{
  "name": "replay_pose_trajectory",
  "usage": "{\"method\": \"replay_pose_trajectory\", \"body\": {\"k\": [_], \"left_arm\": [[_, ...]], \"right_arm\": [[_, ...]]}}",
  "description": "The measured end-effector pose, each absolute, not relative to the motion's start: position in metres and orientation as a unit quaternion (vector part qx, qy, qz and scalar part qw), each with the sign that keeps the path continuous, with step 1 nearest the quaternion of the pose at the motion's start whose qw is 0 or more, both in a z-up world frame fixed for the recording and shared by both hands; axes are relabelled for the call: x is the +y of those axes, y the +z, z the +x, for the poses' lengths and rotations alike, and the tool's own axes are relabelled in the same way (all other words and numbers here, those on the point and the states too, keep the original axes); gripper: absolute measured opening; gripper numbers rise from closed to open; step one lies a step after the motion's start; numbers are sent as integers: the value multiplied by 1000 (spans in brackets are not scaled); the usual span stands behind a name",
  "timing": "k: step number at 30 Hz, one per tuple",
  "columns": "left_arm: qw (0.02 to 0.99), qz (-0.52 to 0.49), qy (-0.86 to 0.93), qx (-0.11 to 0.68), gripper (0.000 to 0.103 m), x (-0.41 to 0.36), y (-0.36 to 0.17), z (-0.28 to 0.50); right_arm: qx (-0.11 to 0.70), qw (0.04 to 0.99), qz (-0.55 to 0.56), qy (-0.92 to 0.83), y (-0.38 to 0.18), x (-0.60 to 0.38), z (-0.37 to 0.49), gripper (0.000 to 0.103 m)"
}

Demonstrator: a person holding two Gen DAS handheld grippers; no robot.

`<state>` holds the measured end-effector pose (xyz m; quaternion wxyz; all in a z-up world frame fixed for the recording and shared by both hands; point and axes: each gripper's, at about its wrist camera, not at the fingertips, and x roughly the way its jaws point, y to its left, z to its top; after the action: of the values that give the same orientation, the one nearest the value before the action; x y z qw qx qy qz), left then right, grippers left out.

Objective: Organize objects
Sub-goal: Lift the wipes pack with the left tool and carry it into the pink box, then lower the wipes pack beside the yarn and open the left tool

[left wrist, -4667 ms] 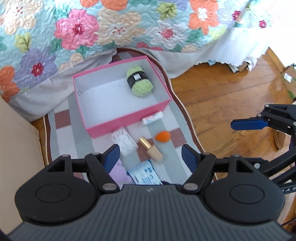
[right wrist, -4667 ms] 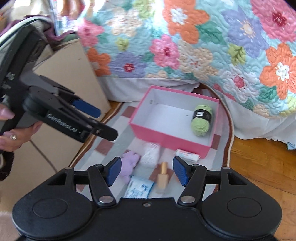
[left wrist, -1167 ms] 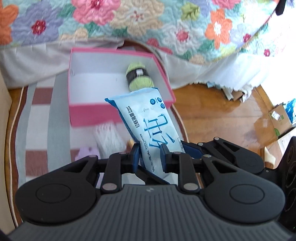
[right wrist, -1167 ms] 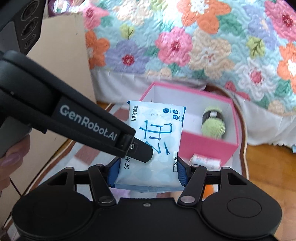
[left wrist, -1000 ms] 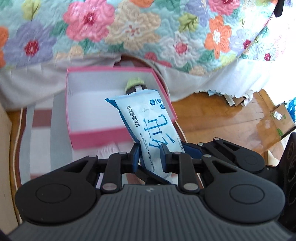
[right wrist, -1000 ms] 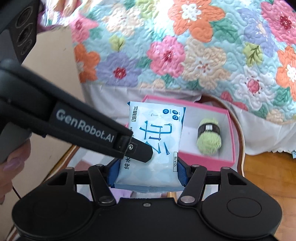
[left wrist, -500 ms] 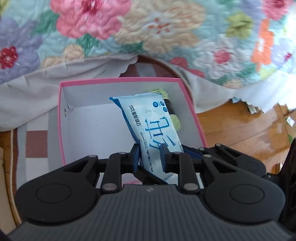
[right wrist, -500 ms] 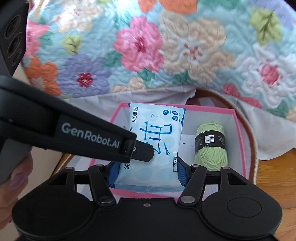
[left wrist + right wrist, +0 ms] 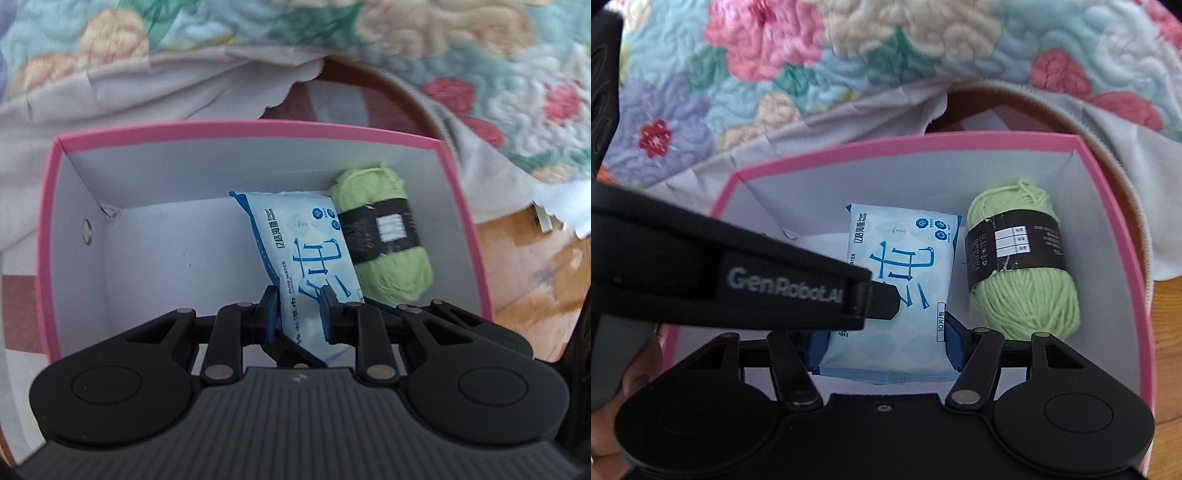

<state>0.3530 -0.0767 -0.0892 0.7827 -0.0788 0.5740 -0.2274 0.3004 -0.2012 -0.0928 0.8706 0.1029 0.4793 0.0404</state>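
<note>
My left gripper (image 9: 298,309): closed across the thickness of the wet-wipe pack (image 9: 303,258), the blue pads pinching its near end from both faces; it reaches down inside the pink box (image 9: 46,236).
My right gripper (image 9: 880,345): clamped on the same wet-wipe pack (image 9: 901,266) across its width, one blue pad on each long edge at the near end, with the left gripper's arm crossing in front of it from the left side.
Wet-wipe pack: pale blue with large blue characters, held between both of my grippers, low inside the box. Its far end points toward the box's far wall. I cannot tell whether its underside touches the box floor.
Green yarn ball (image 9: 1021,266): lies on the box floor along the right wall, reaching to the far right corner, with a black paper band around its middle. It sits just beside the pack's right edge; in the left wrist view the green yarn ball (image 9: 384,236) seems to touch the pack's far right corner.
Pink box: open at the top, white inside, pink rim; the left half of its floor is bare white.
Floral quilt (image 9: 820,55): hangs behind the box's far wall, with a grey sheet (image 9: 155,92) draped under it.
Wooden floor (image 9: 528,266): shows to the right of the box.
</note>
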Motion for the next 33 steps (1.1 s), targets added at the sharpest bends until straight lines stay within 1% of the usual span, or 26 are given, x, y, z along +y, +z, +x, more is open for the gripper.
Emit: {"method": "replay_pose_trajectory", "body": {"k": [4,6,8,10,12,13,14,15,17,19,20,24,26,27,29,33], "left_arm": [[770,-109,-211,592,21,-75,-108,370],[766,-104,-196,603,20,-75,-115,374],[763,-105,-190,608,20,-76,-120,375],[758,-110,-186,615,19,-76,-124,375],[753,-115,-183,621,16,-78,-129,376],[753,-114,-180,623,15,-80,-130,376],[754,-113,-179,622,15,-81,-130,376],[754,-110,-178,622,15,-83,-130,376],[756,-107,-176,622,14,-85,-131,376],[758,-118,-175,618,14,-85,-131,377],[759,-127,-177,614,14,-83,-131,377],[771,-132,-182,596,14,-79,-125,374],[778,-124,-190,586,14,-78,-118,368],[782,-121,-193,581,14,-77,-114,365],[787,-107,-198,574,15,-77,-104,356],[808,-63,-200,551,15,-79,-75,330]], "right_arm": [[514,848,128,37,-106,-210,321,69],[535,832,140,44,-106,-212,327,73],[546,827,123,53,-104,-210,327,76],[548,829,94,61,-100,-206,322,76],[547,831,76,72,-100,-203,313,72],[549,830,69,77,-101,-201,310,61],[553,827,63,79,-103,-200,307,46],[559,824,53,75,-107,-197,304,40],[560,826,31,61,-112,-191,302,21],[556,830,16,46,-118,-187,302,11],[551,834,16,35,-120,-187,302,10],[541,841,31,13,-120,-188,303,8],[539,842,17,9,-119,-185,298,9],[532,847,11,9,-118,-184,293,9],[519,854,25,12,-112,-186,282,16],[487,869,75,46,-83,-200,248,17]]}}
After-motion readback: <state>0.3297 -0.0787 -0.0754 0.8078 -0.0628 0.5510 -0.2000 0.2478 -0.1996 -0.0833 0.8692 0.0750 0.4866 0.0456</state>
